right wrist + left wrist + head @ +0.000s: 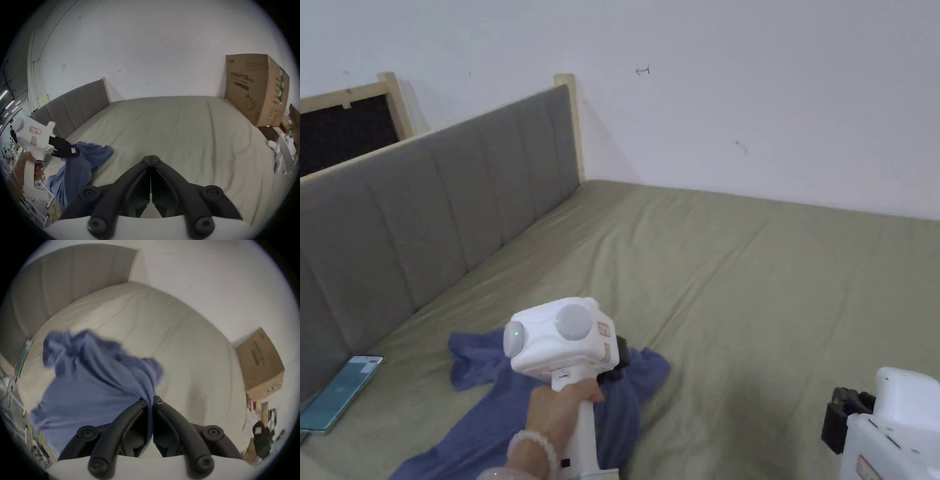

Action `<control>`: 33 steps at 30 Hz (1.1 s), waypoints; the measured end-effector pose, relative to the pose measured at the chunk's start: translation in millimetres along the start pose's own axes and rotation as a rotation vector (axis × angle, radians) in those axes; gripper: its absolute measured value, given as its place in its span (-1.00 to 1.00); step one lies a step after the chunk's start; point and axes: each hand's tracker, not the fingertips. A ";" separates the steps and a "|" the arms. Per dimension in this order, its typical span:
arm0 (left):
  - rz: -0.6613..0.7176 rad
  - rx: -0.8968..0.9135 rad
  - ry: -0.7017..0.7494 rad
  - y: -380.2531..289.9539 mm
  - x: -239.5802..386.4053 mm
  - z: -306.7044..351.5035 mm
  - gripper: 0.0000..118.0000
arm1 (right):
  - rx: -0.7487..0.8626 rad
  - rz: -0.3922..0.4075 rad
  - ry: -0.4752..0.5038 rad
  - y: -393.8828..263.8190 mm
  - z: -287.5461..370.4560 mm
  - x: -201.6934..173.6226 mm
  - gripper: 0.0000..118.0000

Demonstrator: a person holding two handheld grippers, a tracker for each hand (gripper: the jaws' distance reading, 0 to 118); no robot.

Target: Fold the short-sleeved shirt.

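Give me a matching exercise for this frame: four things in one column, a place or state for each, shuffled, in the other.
Things:
1. left gripper
2. right gripper
3. phone
4. cardboard box

Places or states:
A. lying flat near the grey headboard
B. shut on nothing, above bare green sheet
C. standing at the far right side of the bed, against the wall
D. pinching a bunch of the blue shirt

Pairs: 1-D, 2-B, 3-A, 4-C
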 end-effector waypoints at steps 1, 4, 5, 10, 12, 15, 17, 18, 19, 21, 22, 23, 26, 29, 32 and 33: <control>-0.044 0.015 -0.024 0.9 23.5 4.7 -0.95 | 0.015 -0.005 -0.015 3.9 7.9 9.5 -1.00; -0.144 0.004 -0.156 -5.6 96.1 15.8 -0.96 | 0.069 -0.048 -0.080 16.4 33.7 41.7 -1.00; -0.152 -0.002 -0.207 -9.9 119.5 16.3 -0.96 | 0.088 -0.062 -0.102 19.7 42.4 52.4 -1.00; -0.297 -0.094 -0.486 -62.3 247.0 26.4 -0.96 | 0.168 -0.125 -0.254 31.6 94.5 118.5 -1.00; -0.346 -0.145 -0.569 -85.5 288.1 26.1 -0.96 | 0.190 -0.145 -0.330 32.5 114.7 144.0 -1.00; -0.374 -0.208 -0.675 -127.5 333.4 23.6 -0.96 | 0.211 -0.204 -0.406 30.6 145.3 174.5 -1.00; -0.469 -0.233 -0.658 -159.2 353.4 10.0 -0.96 | 0.203 -0.224 -0.439 25.1 158.0 192.7 -1.00; -0.509 -0.268 -0.600 -177.5 359.8 -3.4 -0.96 | 0.193 -0.223 -0.475 20.4 161.4 199.2 -1.00; -0.546 -0.305 -0.552 -195.5 361.4 -21.2 -0.96 | 0.180 -0.220 -0.493 15.7 163.2 204.0 -1.00; -0.558 -0.384 -0.420 -229.2 355.8 -56.6 -0.96 | 0.152 -0.232 -0.497 4.5 165.8 211.1 -1.00; -0.597 -0.406 -0.376 -245.4 351.8 -72.3 -0.96 | 0.138 -0.239 -0.495 -1.7 165.9 213.0 -1.00; -0.628 -0.428 -0.338 -257.8 347.6 -83.9 -0.96 | 0.124 -0.241 -0.493 -6.9 164.6 213.4 -1.00; -0.702 -0.413 -0.261 -279.0 334.5 -96.2 -0.94 | 0.072 -0.222 -0.497 -20.4 159.7 210.9 -1.00; -0.630 -0.412 -0.322 -262.8 334.4 -83.0 -0.65 | 0.050 -0.227 -0.485 -25.3 152.1 209.1 -1.00; -0.649 -0.403 -0.331 -242.6 331.4 -70.7 0.88 | 0.049 -0.238 -0.450 -21.6 145.2 198.8 -1.00; -0.651 -0.360 -0.345 -232.3 325.7 -61.0 0.90 | 0.052 -0.226 -0.438 -19.6 143.3 192.7 -1.00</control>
